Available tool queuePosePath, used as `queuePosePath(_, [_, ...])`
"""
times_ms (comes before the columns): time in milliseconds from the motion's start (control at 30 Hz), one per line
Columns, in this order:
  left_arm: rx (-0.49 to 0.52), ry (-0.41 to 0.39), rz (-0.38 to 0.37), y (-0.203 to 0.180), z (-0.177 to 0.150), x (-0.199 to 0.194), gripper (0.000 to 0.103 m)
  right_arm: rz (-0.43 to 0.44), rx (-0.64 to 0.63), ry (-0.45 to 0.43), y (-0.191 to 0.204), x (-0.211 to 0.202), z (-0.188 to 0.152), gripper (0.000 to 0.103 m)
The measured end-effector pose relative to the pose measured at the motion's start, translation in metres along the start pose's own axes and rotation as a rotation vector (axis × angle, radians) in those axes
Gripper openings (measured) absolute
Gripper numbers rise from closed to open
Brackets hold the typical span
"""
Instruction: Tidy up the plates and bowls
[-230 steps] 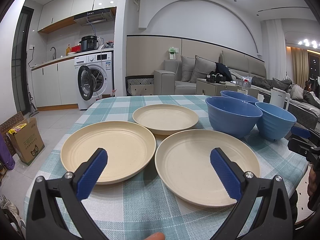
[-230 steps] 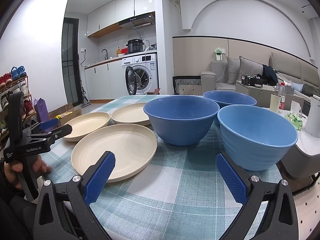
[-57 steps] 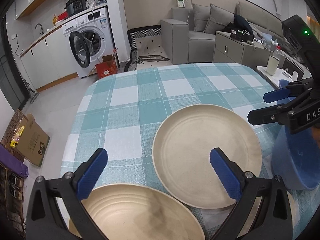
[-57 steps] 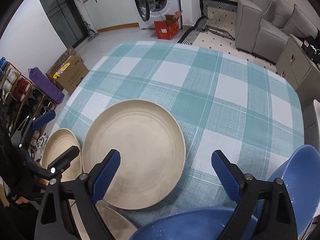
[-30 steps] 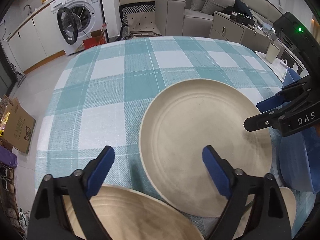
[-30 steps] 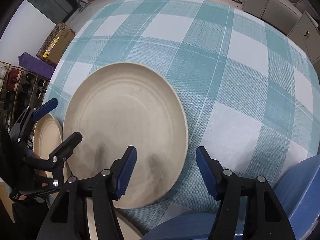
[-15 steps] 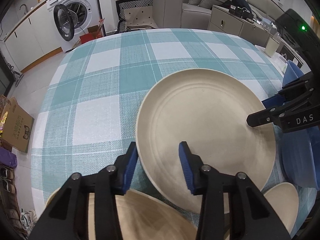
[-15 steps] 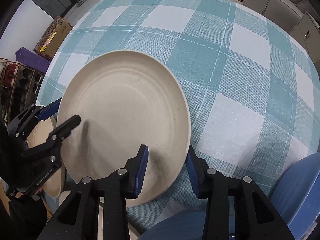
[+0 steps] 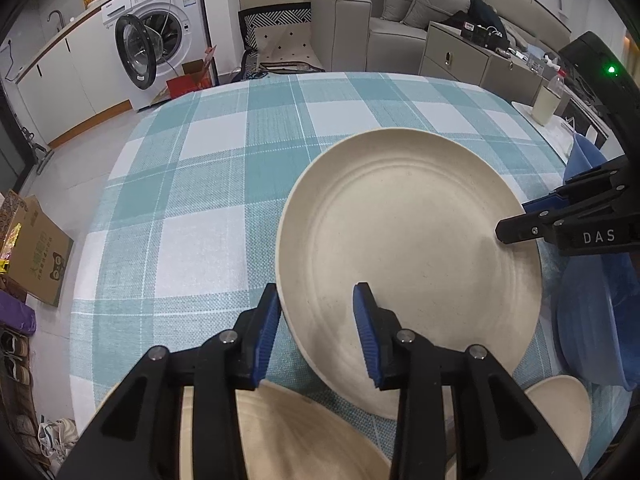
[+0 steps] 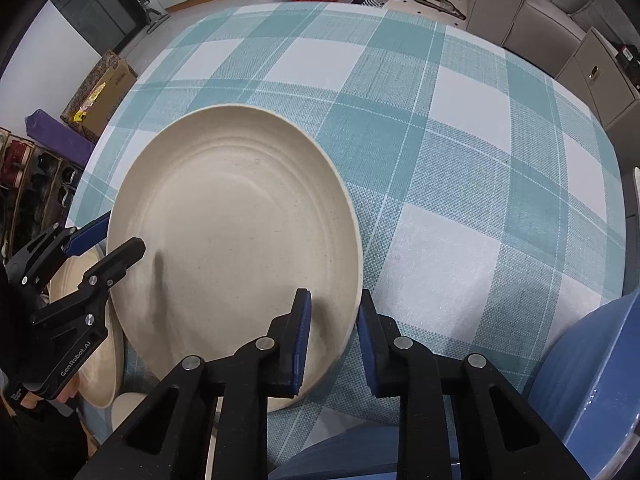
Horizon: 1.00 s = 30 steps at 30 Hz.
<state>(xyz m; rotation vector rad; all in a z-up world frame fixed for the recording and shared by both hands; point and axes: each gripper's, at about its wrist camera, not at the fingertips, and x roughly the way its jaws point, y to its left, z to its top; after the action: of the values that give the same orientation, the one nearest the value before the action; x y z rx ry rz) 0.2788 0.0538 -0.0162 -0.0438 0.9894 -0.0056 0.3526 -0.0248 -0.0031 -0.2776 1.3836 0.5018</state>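
A cream plate [image 9: 408,264] lies on the checked tablecloth [image 9: 208,184]; it also shows in the right wrist view [image 10: 236,240]. My left gripper [image 9: 316,332] straddles its near-left rim, jaws closing with a gap left. My right gripper [image 10: 332,336] straddles the opposite rim, jaws also narrowed around it. Each gripper shows in the other's view: the right one [image 9: 520,220] and the left one [image 10: 112,236]. Whether the pads touch the rim is unclear.
Two more cream plates lie near me [image 9: 304,440] [image 9: 560,408]. Blue bowls [image 9: 588,320] [image 10: 592,384] stand at the right. The table's far edge drops to the floor, with a cardboard box [image 9: 36,252] and a washing machine [image 9: 160,52] beyond.
Both grippers came down over the far cream plate, moved onto its opposite rims, and their jaws narrowed from wide open to a small gap around the rim.
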Motion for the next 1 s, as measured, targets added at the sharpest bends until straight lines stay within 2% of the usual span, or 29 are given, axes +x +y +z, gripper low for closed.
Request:
queuePosePath(100, [-0.009, -0.02, 0.006, 0.001, 0.002, -0.006, 0.036, -0.005, 0.02, -0.033, -0.002, -0.008, 0.001, 0.02])
queuePosePath(433, [-0.041, -0.091, 0.009, 0.007, 0.004, -0.03, 0.036, 0.01, 0.022, -0.124, -0.003, -0.046, -0.01, 0.019])
queuePosePath(1000, [-0.04, -0.226, 0.019, 0.008, -0.008, -0.091, 0.036, 0.015, -0.008, -0.262, 0.028, -0.108, -0.042, 0.019])
